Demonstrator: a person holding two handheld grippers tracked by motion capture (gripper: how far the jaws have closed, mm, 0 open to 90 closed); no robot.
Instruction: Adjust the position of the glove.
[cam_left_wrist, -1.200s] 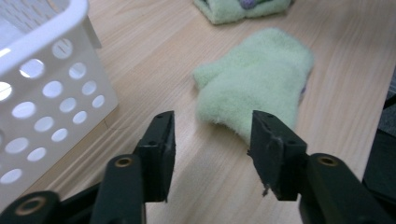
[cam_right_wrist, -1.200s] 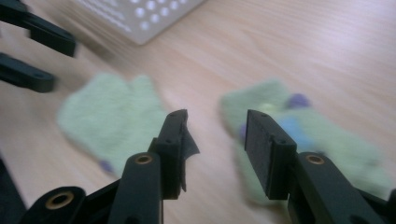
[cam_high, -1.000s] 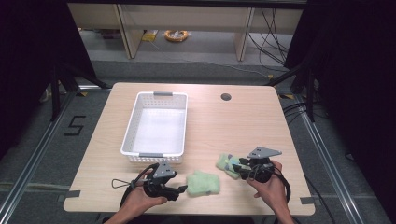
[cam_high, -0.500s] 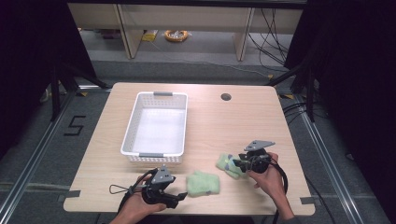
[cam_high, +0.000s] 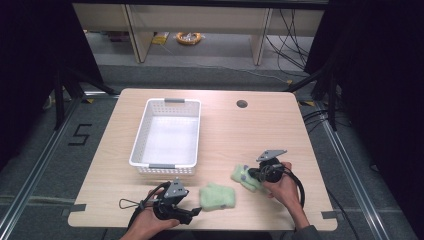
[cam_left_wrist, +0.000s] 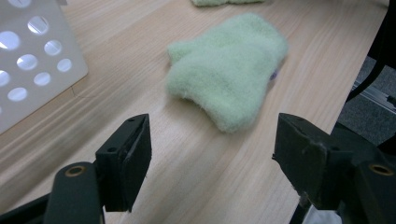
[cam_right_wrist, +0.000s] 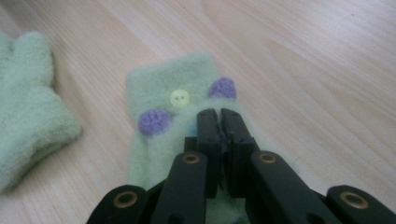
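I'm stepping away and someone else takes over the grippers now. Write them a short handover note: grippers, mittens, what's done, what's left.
Right gripper: jaws have just closed, pinching the buttoned green mitten, which lies on the table.
Left gripper: open, aimed at the plain green mitten, not touching it.
White basket: holds nothing.
Done: one mitten gripped.
Left: probably grip the second mitten and move both to the basket.

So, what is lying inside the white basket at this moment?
Nothing can be seen lying in the white basket; its floor looks bare. Its near wall covers a strip of the floor.
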